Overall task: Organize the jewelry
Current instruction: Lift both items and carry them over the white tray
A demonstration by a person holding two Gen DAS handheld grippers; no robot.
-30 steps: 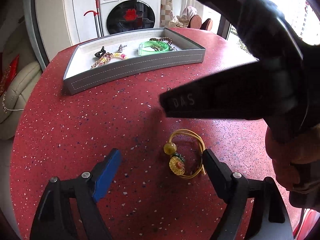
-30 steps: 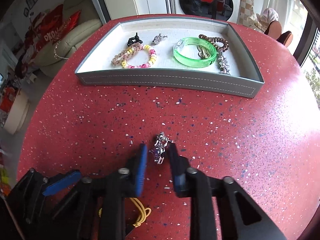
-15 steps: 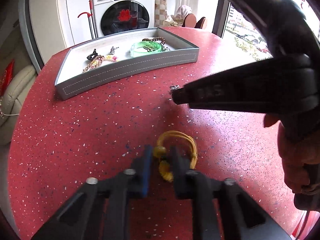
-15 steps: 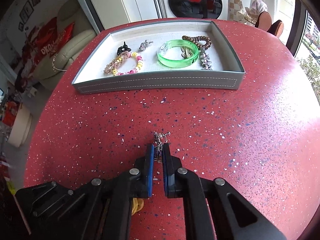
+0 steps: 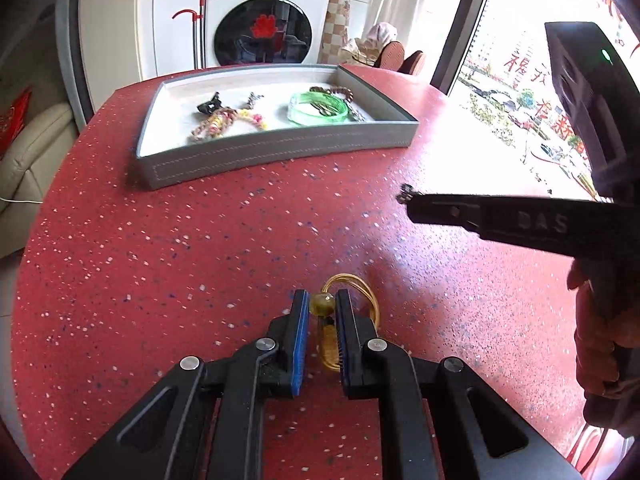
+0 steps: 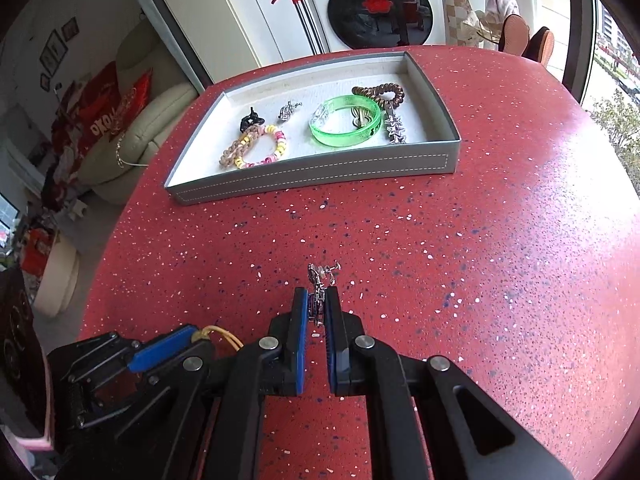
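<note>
My left gripper point(image 5: 322, 300) is shut on a gold wire bracelet point(image 5: 356, 286) with an amber bead, held over the red table. My right gripper point(image 6: 316, 298) is shut on a small silver earring point(image 6: 320, 276), lifted above the table; it shows from the side in the left wrist view point(image 5: 408, 196). The grey jewelry tray point(image 6: 320, 170) stands farther back and holds a green bangle point(image 6: 345, 126), a beaded bracelet point(image 6: 256, 148), a brown spiral hair tie point(image 6: 380, 94), a silver charm point(image 6: 289, 110) and a black clip point(image 6: 251, 120).
The round red speckled table point(image 6: 480, 260) carries the tray at its far side. A washing machine point(image 5: 264, 28) stands behind the table, a cream sofa point(image 6: 136, 140) to the left and a window point(image 5: 520, 100) to the right.
My left gripper closed on the gold bracelet and my right gripper closed on the silver earring. Both have since lifted off the table with their pieces.
</note>
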